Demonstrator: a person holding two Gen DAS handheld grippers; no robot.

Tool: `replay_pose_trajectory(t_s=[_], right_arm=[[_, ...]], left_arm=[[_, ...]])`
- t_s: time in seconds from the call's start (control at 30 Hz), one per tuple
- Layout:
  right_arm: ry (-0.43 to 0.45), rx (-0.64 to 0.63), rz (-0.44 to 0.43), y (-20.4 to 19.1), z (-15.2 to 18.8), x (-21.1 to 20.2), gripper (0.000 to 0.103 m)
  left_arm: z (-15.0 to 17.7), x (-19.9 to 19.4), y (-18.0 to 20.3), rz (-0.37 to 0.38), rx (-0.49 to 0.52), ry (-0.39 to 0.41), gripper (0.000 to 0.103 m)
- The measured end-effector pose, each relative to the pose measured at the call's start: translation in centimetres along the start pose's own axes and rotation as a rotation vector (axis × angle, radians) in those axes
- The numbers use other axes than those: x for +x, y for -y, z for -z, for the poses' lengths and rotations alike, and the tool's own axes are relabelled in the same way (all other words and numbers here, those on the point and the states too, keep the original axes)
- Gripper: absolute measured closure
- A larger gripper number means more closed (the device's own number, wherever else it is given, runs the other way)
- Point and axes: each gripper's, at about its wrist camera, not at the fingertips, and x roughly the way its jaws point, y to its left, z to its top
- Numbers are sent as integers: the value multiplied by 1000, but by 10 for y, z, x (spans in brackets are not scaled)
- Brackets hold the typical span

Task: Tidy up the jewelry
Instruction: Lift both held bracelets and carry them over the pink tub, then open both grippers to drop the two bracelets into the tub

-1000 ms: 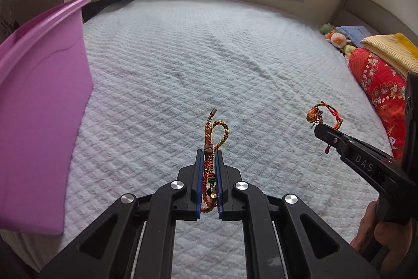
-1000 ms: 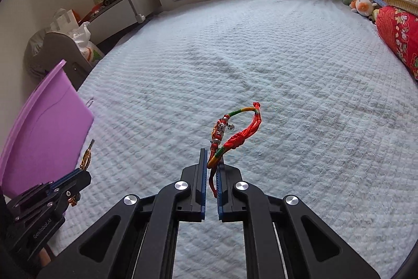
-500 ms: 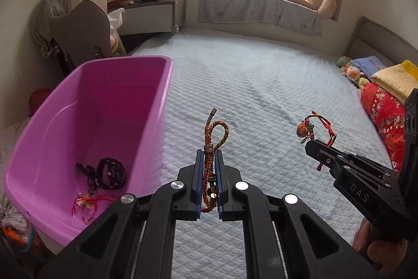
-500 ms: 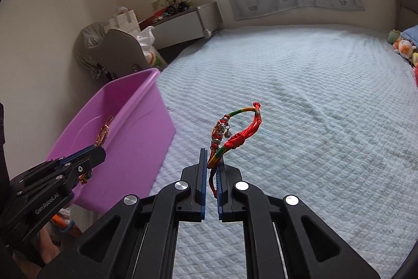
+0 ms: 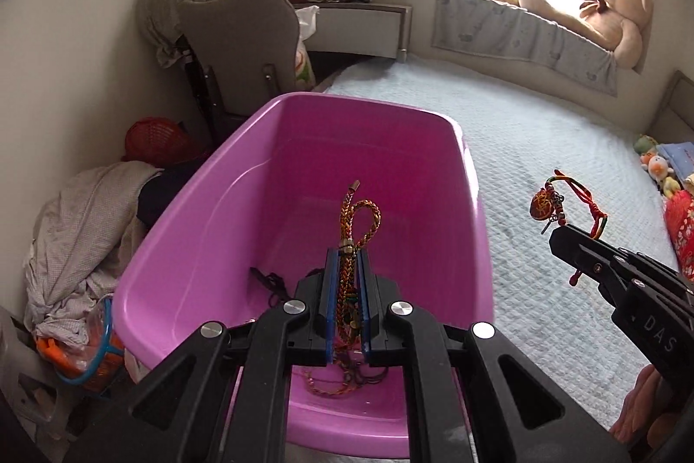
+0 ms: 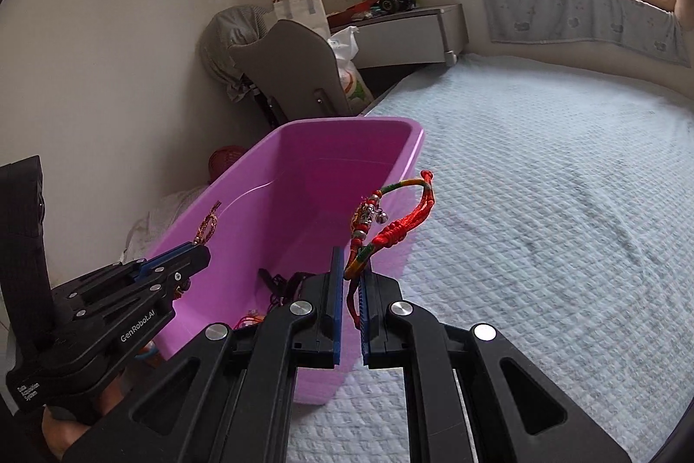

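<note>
My left gripper (image 5: 347, 259) is shut on a gold-and-red braided bracelet (image 5: 358, 218) and holds it above the inside of the pink tub (image 5: 473, 176). It also shows in the right wrist view (image 6: 191, 250). My right gripper (image 6: 349, 259) is shut on a red cord bracelet with a multicoloured band and small bells (image 6: 390, 211), held over the tub's right rim (image 6: 412, 142). That bracelet also shows in the left wrist view (image 5: 559, 202). Dark and red jewelry (image 5: 271, 280) lies on the tub floor.
The tub stands at the left edge of a bed with a white quilted cover (image 6: 542, 202). A grey chair (image 5: 238, 42), a red basket (image 5: 152, 137) and a heap of cloth (image 5: 78, 228) lie left of it. Plush toys and pillows (image 5: 659, 168) sit at the right.
Both grippers have swung left from over the bed toward the tub. My left gripper now holds its bracelet above the tub's inside; my right one has come to the tub's right rim.
</note>
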Motion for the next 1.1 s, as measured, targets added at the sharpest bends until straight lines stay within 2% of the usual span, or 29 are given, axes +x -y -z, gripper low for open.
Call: replay_pose_trajectory(t_s=[0.17, 0.33, 0.63, 0.97, 1.03, 1.07, 1.1], right_arm=[[-44, -32, -27, -23, -7, 25, 97], [-88, -62, -38, -37, -11, 47, 96], [-173, -83, -51, -52, -17, 84, 96], [-216, -88, -31, -57, -18, 106, 96], [-221, -89, -24, -57, -19, 108, 96], [-222, -88, -21, -58, -20, 109, 93], [-222, -85, -21, -58, -21, 109, 80]], left_arm=[[-1, 12, -27, -25, -36, -36, 94], [-2, 23, -37, -59, -53, -52, 94], [0, 41, -44, -92, -51, -95, 94], [-4, 54, -49, -111, -44, -128, 92], [-5, 55, -48, -114, -40, -133, 85], [-6, 55, -47, -115, -41, -135, 74], [-6, 54, -47, -116, -43, -134, 62]])
